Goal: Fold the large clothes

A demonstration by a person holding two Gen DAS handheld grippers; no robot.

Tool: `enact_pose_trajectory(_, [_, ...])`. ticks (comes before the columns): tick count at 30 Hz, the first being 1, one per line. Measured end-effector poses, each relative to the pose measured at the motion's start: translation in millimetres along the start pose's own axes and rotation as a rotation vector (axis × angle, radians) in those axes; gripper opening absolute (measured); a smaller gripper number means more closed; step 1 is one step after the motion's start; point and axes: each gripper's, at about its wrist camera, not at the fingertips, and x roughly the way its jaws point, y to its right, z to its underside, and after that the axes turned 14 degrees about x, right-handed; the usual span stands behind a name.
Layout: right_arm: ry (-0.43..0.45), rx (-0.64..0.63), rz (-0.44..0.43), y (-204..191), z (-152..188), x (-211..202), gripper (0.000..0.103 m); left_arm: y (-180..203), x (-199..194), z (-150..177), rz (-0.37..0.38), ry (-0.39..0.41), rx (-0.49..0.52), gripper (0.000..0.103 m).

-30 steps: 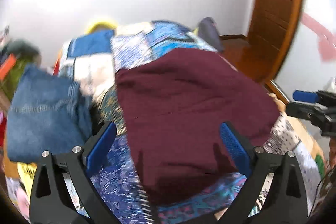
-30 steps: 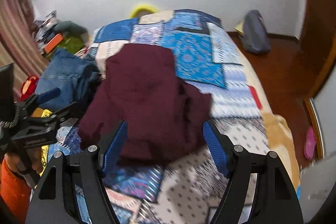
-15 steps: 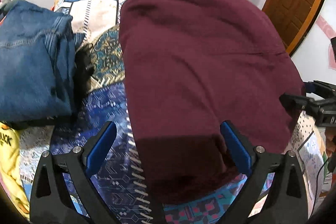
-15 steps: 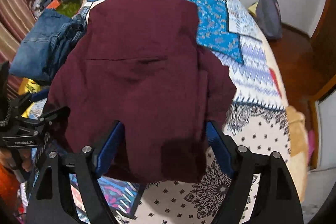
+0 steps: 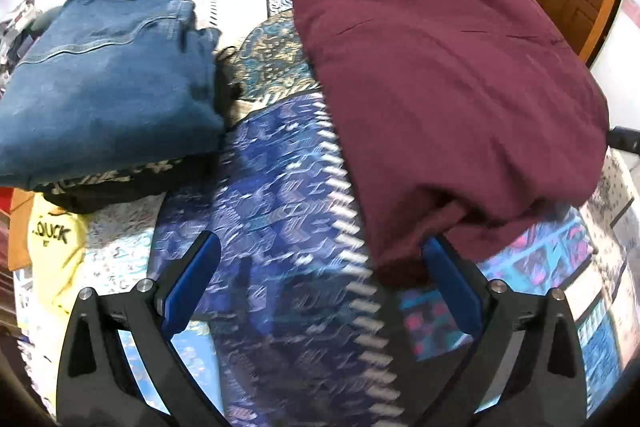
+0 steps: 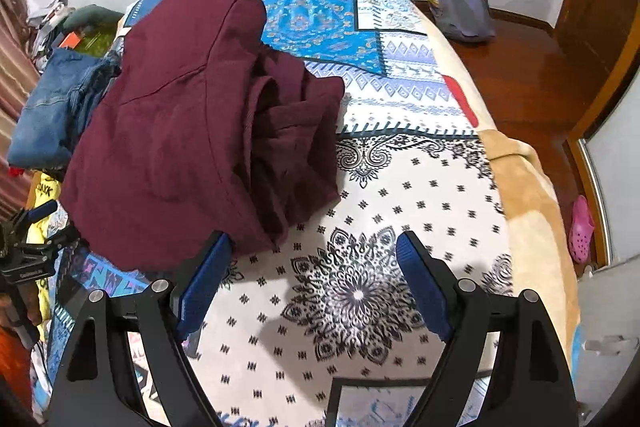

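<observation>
Beside the jeans (image 5: 108, 79), the maroon garment (image 5: 440, 99) runs lengthwise away from both wide-open, empty grippers: left gripper (image 5: 320, 291) nearest, right gripper (image 6: 312, 287) just off its corner.

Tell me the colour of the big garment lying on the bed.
Maroon garment, clearest in the right wrist view.

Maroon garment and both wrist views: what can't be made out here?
- Maroon garment: its type, sleeves and underside; folds bunch over themselves in the right wrist view.
- Left wrist view: the bedspread pattern near the camera is motion-blurred.
- Items under the folded jeans: covered, only edges show.
- Left gripper in the right wrist view: cut off by the frame edge.
</observation>
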Motion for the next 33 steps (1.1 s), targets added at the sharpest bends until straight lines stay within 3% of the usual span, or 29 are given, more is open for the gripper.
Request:
enact_pose_trajectory(4, [0.052,-0.060,0.090,-7.2,-0.1,-17.5,0.081,-13.2,-12.0,11.3,-0.016,-0.011,-0.028,0.102])
enact_pose_trajectory(8, [0.103,-0.081,0.051,-16.2,-6.5,-38.7,0.081,-19.6,-33.1,4.5,-0.049,0.031,-0.025,0.102])
enact_pose_trajectory(12, [0.149,-0.056,-0.049,-27.5,-18.4,-56.3,0.083,-23.3,-51.4,-13.2,-0.054,0.093,-0.037,0.102])
enact_pose_trajectory(16, [0.138,-0.040,-0.116,-39.3,-33.1,-50.2,0.083,-25.9,-58.0,-34.6,-0.031,0.145,-0.056,0.102])
enact_pose_trajectory(21, [0.034,0.010,-0.182,-37.3,-48.3,-6.5,0.083,-33.1,-42.5,-56.4,0.100,0.149,-0.118,0.102])
enact_pose_trajectory(26, [-0.094,0.156,-0.264,-10.8,-59.6,36.1,0.083,-41.9,-2.8,-64.1,0.277,0.086,-0.222,0.102])
enact_pose_trajectory(29, [-0.110,0.147,-0.296,-2.2,-63.7,50.6,0.084,-43.1,15.3,-61.9,0.358,0.070,-0.273,0.102])
enact_pose_trajectory(31, [-0.110,0.125,-0.287,-0.1,-65.9,59.2,0.099,-41.9,28.3,-61.5,0.390,0.050,-0.288,0.102])
enact_pose_trajectory(33, [-0.124,0.129,-0.295,4.4,-68.6,71.2,0.103,-40.1,39.3,-62.0,0.414,0.035,-0.294,0.102])
